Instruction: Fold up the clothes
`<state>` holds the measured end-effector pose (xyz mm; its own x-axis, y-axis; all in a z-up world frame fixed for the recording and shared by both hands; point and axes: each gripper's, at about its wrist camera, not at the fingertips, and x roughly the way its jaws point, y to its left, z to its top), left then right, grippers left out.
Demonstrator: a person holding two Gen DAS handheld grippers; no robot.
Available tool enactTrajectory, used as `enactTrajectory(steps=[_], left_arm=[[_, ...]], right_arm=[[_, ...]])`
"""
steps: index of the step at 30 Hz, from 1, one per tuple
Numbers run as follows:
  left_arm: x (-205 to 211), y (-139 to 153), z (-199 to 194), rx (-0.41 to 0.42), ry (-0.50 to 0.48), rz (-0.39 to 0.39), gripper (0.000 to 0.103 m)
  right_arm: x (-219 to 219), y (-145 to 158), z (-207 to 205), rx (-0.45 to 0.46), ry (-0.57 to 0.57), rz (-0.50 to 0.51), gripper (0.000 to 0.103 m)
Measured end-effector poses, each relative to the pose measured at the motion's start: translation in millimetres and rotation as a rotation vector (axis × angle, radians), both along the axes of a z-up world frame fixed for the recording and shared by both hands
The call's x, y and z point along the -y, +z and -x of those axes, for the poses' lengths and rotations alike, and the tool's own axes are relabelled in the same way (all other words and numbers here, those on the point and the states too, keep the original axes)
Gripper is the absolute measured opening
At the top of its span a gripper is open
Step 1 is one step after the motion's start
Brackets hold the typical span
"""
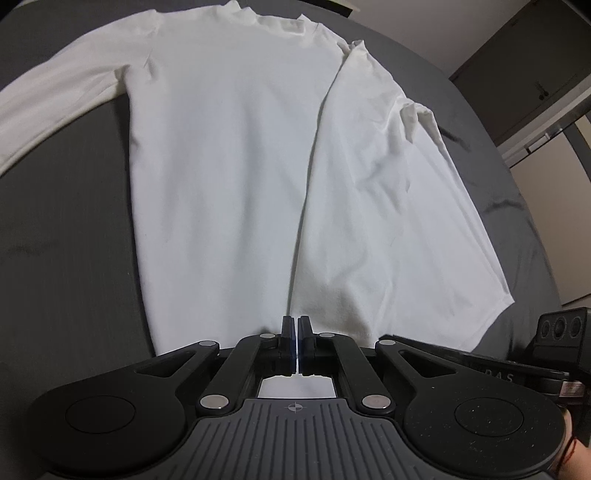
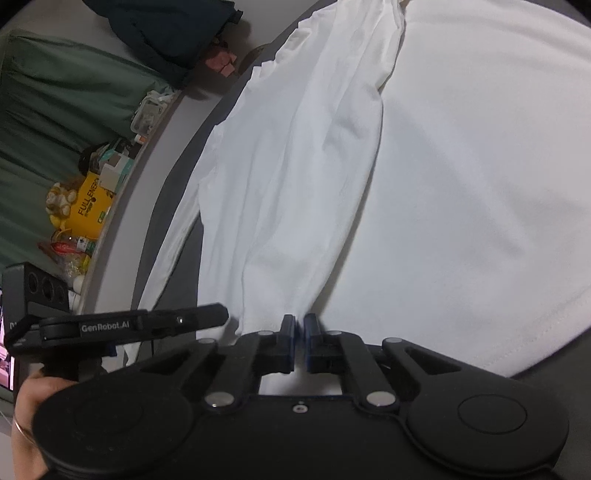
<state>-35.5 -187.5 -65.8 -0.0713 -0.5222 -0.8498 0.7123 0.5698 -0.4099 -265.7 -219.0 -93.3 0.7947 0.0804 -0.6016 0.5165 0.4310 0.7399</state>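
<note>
A white long-sleeved shirt (image 1: 221,166) lies flat on a grey surface (image 1: 62,236), collar at the far end. Its right side (image 1: 373,206) is folded over onto the body, and the left sleeve (image 1: 55,96) stretches out to the left. My left gripper (image 1: 297,326) is shut at the near hem, where the fold's edge runs into its jaws. In the right wrist view the folded cloth (image 2: 295,184) draws into a pinched ridge at my right gripper (image 2: 300,321), which is shut on it. The left gripper's body (image 2: 133,325) sits just to its left, held by a hand (image 2: 29,398).
Beside the surface on the left stand a green curtain (image 2: 48,110), a yellow box (image 2: 88,206), a soft toy (image 2: 59,201) and small clutter. A dark garment (image 2: 166,33) lies at the far end. Cabinet doors (image 1: 532,74) stand to the right.
</note>
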Motion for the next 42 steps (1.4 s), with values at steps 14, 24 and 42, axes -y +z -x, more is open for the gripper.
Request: enactTrajectory(steps=[14, 24, 42], left_arm=[[-14.8, 7.8, -16.3, -0.073, 0.142, 0.049, 0.077], [-44.8, 17.8, -49.9, -0.071, 0.358, 0.165, 0.077], [-41.4, 20.3, -52.6, -0.097, 0.327, 0.217, 0.077]], right_arm=[[-41.3, 45.6, -6.7, -0.021, 0.178, 0.464, 0.017], [-146.4, 42.3, -70.1, -0.171, 0.716, 1.215, 0.022], [-162.7, 33.0, -74.4, -0.104, 0.703, 1.316, 0.003]])
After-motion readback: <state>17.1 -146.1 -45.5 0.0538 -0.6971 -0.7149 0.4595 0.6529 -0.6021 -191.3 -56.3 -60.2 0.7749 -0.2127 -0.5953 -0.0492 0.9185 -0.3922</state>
